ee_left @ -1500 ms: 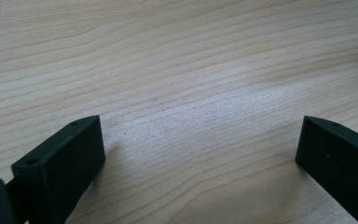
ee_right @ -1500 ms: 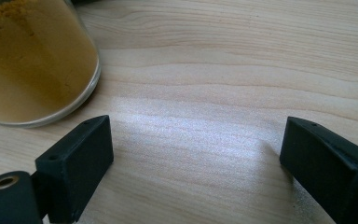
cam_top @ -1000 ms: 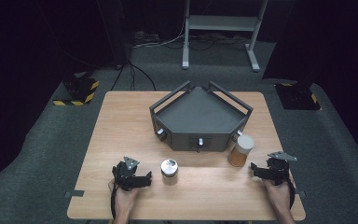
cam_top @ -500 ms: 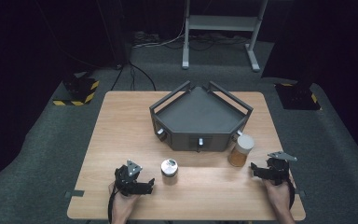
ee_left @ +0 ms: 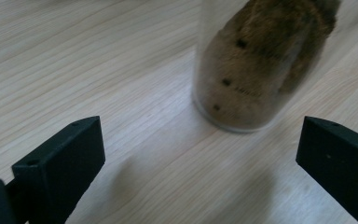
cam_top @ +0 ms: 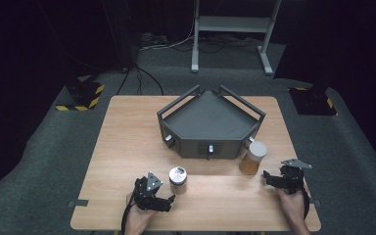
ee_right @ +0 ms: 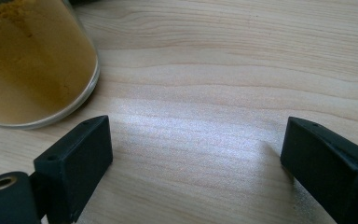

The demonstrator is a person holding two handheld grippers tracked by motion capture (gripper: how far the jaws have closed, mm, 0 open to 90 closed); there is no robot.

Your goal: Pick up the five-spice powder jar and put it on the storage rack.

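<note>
We are at the approach step, before any grasp. Our left gripper rests on the table near its front edge, jaws apart and empty, aimed at the brown jar, which stands upright just ahead of them, slightly right of centre. Our right gripper also rests low, jaws apart with bare wood between them; the yellow jar stands just beside its left jaw, in front of the grey tray. Next move, as we judge it: advance the left gripper until both jaws flank the brown jar, then close.
</note>
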